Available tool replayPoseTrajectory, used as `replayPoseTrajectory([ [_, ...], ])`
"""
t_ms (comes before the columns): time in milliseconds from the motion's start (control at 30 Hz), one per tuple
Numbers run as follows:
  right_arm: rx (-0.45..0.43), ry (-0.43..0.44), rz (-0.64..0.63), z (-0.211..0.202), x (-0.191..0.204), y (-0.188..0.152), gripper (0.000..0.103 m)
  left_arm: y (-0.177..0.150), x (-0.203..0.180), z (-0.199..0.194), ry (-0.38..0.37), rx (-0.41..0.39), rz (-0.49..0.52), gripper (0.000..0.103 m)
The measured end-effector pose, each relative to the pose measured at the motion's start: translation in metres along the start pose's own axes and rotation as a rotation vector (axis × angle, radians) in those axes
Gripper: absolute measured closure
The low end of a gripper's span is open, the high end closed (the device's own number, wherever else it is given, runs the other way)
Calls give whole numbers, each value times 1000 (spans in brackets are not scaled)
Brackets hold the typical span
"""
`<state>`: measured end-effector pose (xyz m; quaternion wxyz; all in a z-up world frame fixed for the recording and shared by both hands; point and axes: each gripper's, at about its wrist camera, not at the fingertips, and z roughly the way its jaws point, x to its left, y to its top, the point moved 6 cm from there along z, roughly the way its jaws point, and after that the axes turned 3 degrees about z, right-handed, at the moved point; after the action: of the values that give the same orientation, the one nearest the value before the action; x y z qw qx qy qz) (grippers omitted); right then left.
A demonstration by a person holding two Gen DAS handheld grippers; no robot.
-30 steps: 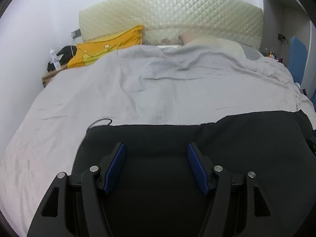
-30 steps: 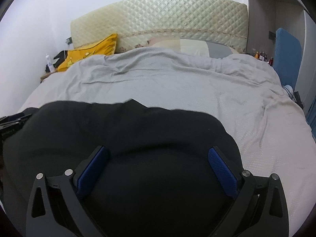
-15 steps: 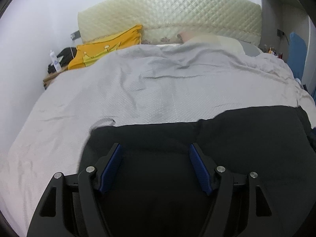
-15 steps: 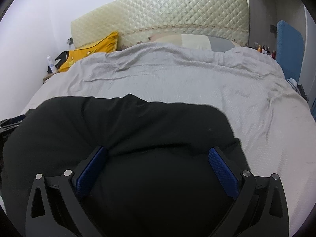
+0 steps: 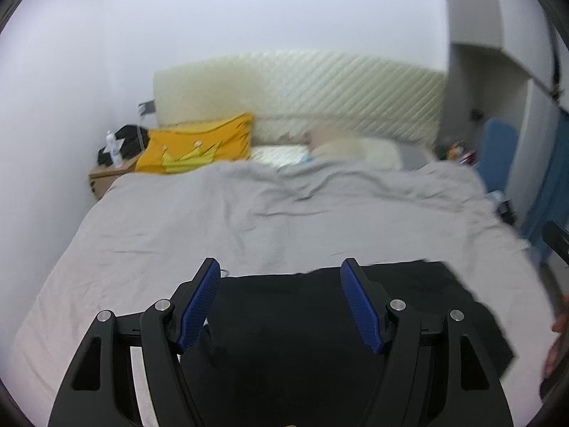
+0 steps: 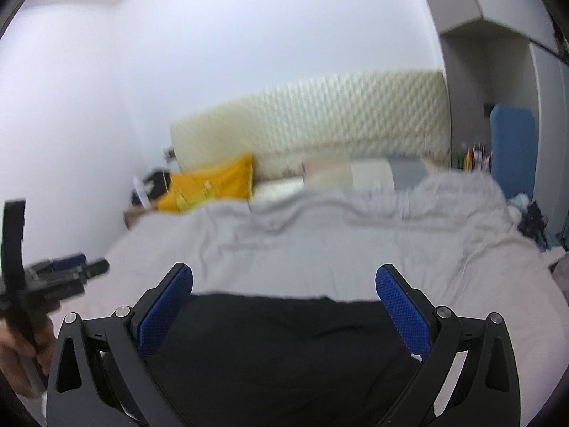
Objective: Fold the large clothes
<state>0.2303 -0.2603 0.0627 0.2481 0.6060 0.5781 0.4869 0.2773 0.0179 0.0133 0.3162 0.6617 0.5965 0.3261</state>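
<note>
Seeing both sets of jaws wide open and empty above the black fabric garment (image 5: 320, 338), folded flat at the near edge of the grey-sheeted bed (image 5: 249, 220). We risk snagging its top layer when regrasping, undoing the fold.

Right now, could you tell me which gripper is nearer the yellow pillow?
Left, probably. The left gripper is over the black garment, on the side of the yellow pillow; the right gripper is beside it, farther right.

A home bedroom: a bed (image 5: 249, 220) with quilted headboard (image 5: 320, 85), yellow pillow (image 5: 199, 146), cluttered nightstand (image 5: 103, 178).
</note>
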Motion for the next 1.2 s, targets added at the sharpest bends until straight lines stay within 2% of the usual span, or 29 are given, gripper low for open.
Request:
replayPoseTrajectory([
  [133, -91, 5, -17, -65, 23, 13, 0, -7, -13, -64, -74, -35, -2, 32],
  [267, -170, -14, -73, -117, 48, 10, 0, -17, -27, -113, -92, -83, 12, 32],
  [400, -209, -12, -98, -157, 67, -4, 0, -32, -35, -151, -115, -131, 0, 32],
  [467, -204, -7, -104, -168, 71, -12, 0, -41, -39, -170, -108, -151, 4, 32],
  [533, -190, -6, -115, -178, 75, -23, 0, -52, -45, -193, -43, -203, 41, 32],
  [600, -193, -25, -126, -190, 77, -34, 0, -64, -54, -209, -44, -219, 51, 31],
  [667, -193, -37, -116, -198, 77, -44, 0, -75, -60, -219, -77, -218, 36, 30],
  [767, -174, -49, -98, -205, 75, -61, 0, -93, -69, -231, -50, -219, 54, 30],
  [833, -159, -50, -89, -209, 73, -74, 0, -104, -71, -235, -73, -216, 52, 30],
  [933, -152, -81, -72, -215, 69, -89, 0, -120, -74, -233, -137, -183, 28, 29],
  [1100, -125, -75, -89, -218, 80, -111, 0, -140, -75, -220, -102, -136, 41, 29],
  [1200, -106, -44, -81, -214, 84, -121, 0, -149, -75, -209, -134, -101, 23, 29],
])
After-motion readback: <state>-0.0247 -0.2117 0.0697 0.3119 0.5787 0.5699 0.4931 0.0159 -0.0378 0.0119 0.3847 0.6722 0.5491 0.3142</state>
